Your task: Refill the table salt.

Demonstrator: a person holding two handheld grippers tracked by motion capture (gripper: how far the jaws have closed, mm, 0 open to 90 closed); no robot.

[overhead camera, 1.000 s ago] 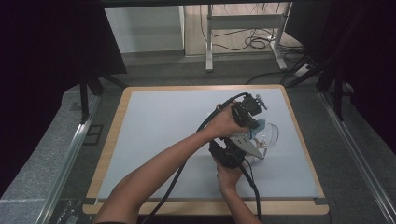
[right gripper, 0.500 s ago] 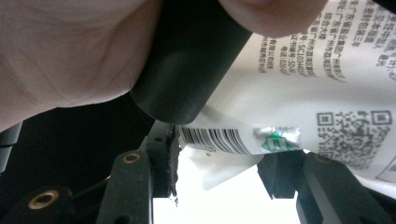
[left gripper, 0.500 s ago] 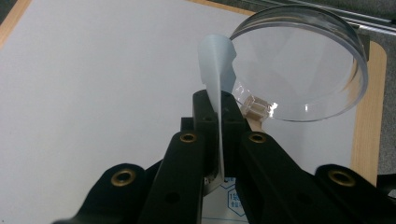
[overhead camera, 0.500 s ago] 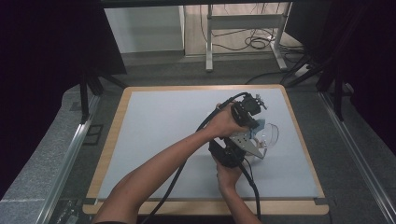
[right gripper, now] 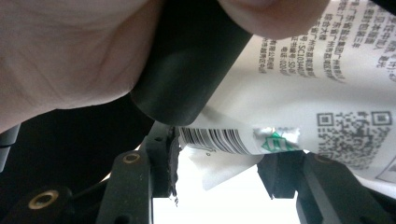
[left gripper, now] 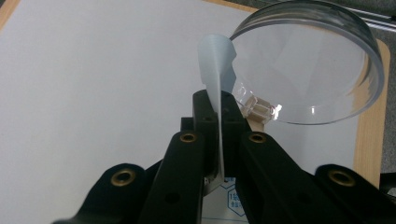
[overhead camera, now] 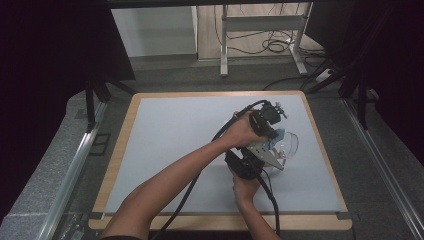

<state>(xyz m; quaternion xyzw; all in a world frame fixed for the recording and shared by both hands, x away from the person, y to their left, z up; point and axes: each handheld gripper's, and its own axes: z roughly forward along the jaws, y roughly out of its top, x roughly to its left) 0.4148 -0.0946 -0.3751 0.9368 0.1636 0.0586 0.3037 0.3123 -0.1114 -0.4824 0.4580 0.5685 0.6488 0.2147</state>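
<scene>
- Left hand-held gripper [left gripper: 218,109]: jaws pressed tight together on the thin edge of a pale packet [left gripper: 215,70], which rises edge-on between the tips and curls at its top.
- Seen from the high view, left hand-held gripper [overhead camera: 274,134] reaching across from the lower left to the right half of the table [overhead camera: 175,130], just above the right one.
- Clear bowl [left gripper: 317,70] lying tilted just beyond the left jaws, rim facing the camera, a small glinting clear piece at its lower edge beside the packet.
- In the high view, clear bowl [overhead camera: 287,145] on the white sheet near the right edge of the table, touching or just beside the gripper tips; cannot tell which.
- Right hand-held gripper [right gripper: 219,172]: jaws about half apart, packet [right gripper: 299,93] between them with barcode, square code and small print showing; left pad at the torn edge by the barcode, right jaw under the bottom edge; firm pressing cannot be told.
- Right hand-held gripper [overhead camera: 272,161] low and just below the left one in the high view, grey plate on top.
- A hand [right gripper: 70,51] close above the right jaws, wrapped round a black handle.
</scene>
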